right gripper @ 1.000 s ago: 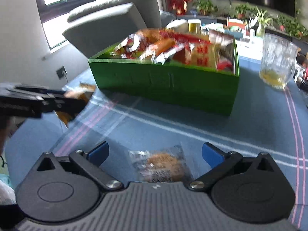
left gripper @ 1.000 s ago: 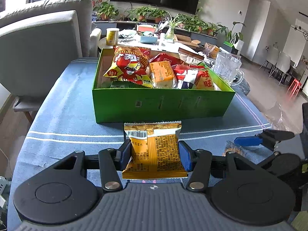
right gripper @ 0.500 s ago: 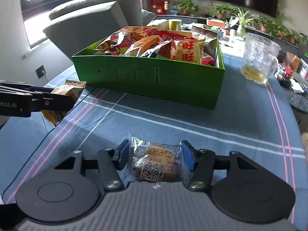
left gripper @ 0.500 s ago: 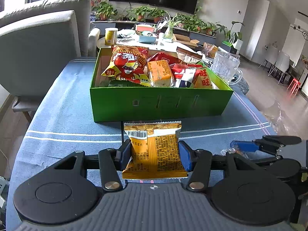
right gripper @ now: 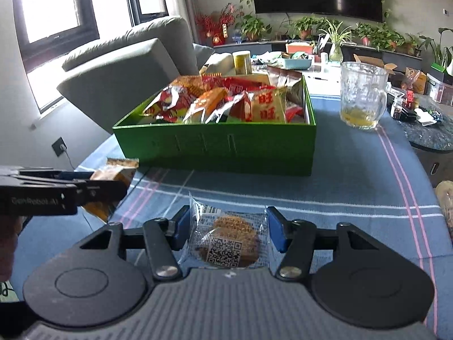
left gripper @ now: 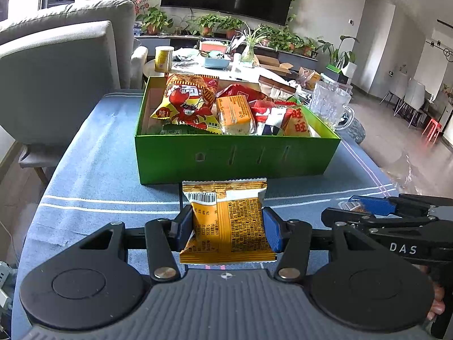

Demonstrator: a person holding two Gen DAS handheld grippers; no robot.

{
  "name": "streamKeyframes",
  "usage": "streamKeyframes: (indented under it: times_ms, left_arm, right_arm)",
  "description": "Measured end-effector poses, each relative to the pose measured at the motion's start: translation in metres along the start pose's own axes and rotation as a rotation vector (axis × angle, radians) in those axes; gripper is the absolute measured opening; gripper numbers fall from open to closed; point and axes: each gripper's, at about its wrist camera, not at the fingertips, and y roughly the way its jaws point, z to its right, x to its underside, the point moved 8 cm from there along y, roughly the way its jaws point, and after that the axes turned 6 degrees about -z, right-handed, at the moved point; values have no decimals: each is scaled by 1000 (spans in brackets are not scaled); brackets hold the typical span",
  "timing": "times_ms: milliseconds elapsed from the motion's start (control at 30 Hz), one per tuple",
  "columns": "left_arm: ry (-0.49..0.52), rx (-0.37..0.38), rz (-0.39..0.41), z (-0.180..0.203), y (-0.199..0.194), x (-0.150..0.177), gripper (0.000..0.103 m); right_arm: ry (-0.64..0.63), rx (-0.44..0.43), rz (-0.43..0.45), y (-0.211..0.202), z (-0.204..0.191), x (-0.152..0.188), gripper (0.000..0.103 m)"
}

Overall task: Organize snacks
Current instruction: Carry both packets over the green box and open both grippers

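Left wrist: left gripper (left gripper: 228, 231) fingers clamp orange packet (left gripper: 226, 221) mid-sides, just before green box (left gripper: 235, 155) | right gripper (right gripper: 226, 233) fingers pinch clear cookie packet (right gripper: 229, 236), off counter probably | both light, crinkly, slippery; cookie brittle, so squeeze gently at the edges

Blue striped table (left gripper: 93, 170) bears green snack box (left gripper: 235, 155) and glass mug (right gripper: 362, 99).

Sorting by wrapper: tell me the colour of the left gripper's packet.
Orange-yellow packet with a white top band; clearest in the left wrist view.
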Motion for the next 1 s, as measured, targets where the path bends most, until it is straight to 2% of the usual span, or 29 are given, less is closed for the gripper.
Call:
streamKeyframes:
  times_ms: [433, 733, 1000]
  left_arm:
    - [10, -19, 92, -8, -18, -32, 49]
    - [31, -51, 126, -18, -15, -58, 49]
    - [40, -75, 122, -23, 2, -75, 49]
  right_arm:
    - [-5, -37, 121, -11, -20, -48, 78]
    - [32, -41, 125, 0, -20, -61, 78]
    - [41, -46, 165, 2, -18, -79, 78]
